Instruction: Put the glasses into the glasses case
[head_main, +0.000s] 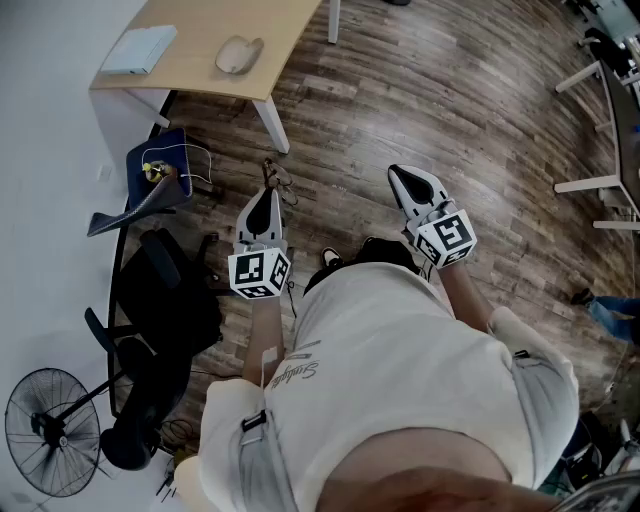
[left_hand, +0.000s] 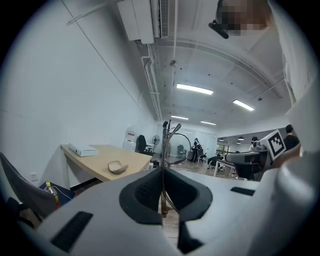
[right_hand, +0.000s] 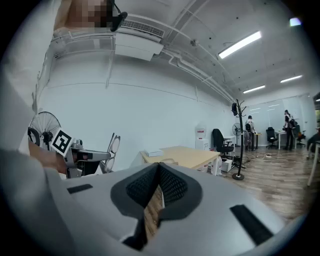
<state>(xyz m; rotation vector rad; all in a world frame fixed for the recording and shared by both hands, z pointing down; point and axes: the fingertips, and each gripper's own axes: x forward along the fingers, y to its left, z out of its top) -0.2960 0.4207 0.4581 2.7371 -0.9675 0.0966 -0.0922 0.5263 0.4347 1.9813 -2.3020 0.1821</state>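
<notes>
Your head camera looks steeply down over your own shirt (head_main: 400, 360) onto the wooden floor (head_main: 450, 110). The left gripper (head_main: 266, 195) and right gripper (head_main: 403, 176) sit close below it, and the counter (head_main: 200, 60) lies far off at upper left.

The left gripper's camera sits just behind jaws closed on the glasses (left_hand: 163, 150). It faces level across the room, with the counter near on its left and the right gripper at its right edge.

The right gripper's camera, behind jaws pressed together, faces level toward the wall (right_hand: 150, 110). The left gripper and the glasses appear at its left.

All three views share the counter and the white box (head_main: 140, 48) on it.
</notes>
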